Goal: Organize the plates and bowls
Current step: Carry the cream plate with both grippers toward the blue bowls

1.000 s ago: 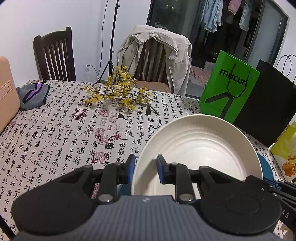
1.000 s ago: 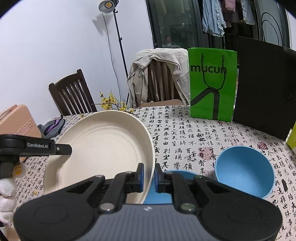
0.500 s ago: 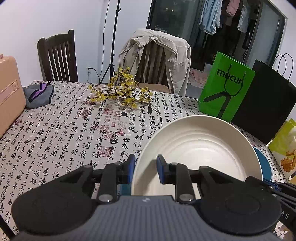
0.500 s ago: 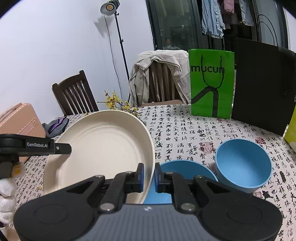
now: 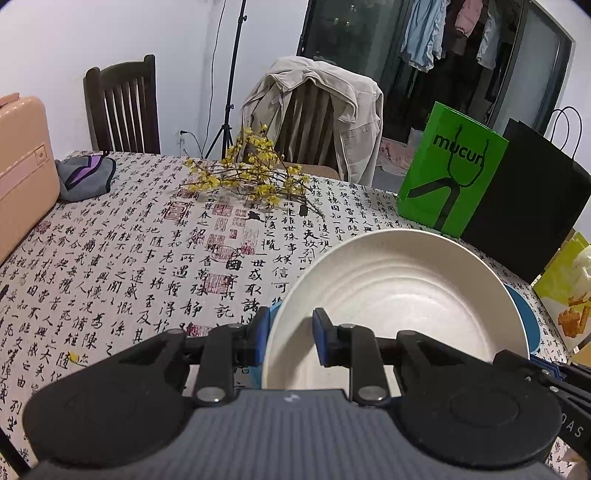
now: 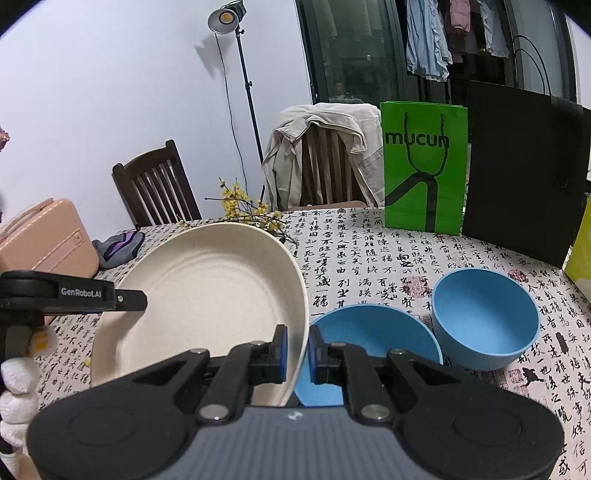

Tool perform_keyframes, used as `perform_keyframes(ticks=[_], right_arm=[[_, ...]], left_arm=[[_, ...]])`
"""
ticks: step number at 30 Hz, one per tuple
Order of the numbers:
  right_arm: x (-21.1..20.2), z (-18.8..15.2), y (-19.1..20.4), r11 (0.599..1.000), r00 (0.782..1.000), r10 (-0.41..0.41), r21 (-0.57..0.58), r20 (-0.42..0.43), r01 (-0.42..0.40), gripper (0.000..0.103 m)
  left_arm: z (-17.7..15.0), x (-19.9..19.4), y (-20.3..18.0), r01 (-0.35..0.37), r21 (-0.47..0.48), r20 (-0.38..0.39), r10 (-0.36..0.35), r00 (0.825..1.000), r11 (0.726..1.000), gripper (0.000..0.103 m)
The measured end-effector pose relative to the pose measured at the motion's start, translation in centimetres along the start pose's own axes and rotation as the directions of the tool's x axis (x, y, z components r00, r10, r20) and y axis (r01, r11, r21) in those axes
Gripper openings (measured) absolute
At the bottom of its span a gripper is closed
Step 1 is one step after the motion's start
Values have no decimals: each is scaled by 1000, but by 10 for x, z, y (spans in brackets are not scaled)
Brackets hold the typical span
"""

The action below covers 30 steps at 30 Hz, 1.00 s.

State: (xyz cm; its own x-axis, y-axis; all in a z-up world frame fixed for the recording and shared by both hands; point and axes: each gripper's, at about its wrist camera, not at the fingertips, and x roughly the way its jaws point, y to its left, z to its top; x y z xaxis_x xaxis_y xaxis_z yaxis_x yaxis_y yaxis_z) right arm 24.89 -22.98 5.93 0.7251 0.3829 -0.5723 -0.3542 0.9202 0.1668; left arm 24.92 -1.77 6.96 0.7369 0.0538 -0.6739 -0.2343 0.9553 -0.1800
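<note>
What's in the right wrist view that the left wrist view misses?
Only the right wrist view shows the deep blue bowl, the lamp and a gloved hand. Only the left wrist view shows the yellow snack bag. Both show the cream plate, held at opposite rims by the left claw and right claw, the shallower blue bowl and the green bag.
</note>
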Motion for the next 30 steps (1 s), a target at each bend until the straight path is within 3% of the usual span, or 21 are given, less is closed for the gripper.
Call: perform_keyframes(ticks=[30], right_arm=[[-16,-35,6,1000,1000,20,15,-3,-20,11]], left_arm=[[-37,-15,11,-4,-10,-9,4,1000,1000,25]])
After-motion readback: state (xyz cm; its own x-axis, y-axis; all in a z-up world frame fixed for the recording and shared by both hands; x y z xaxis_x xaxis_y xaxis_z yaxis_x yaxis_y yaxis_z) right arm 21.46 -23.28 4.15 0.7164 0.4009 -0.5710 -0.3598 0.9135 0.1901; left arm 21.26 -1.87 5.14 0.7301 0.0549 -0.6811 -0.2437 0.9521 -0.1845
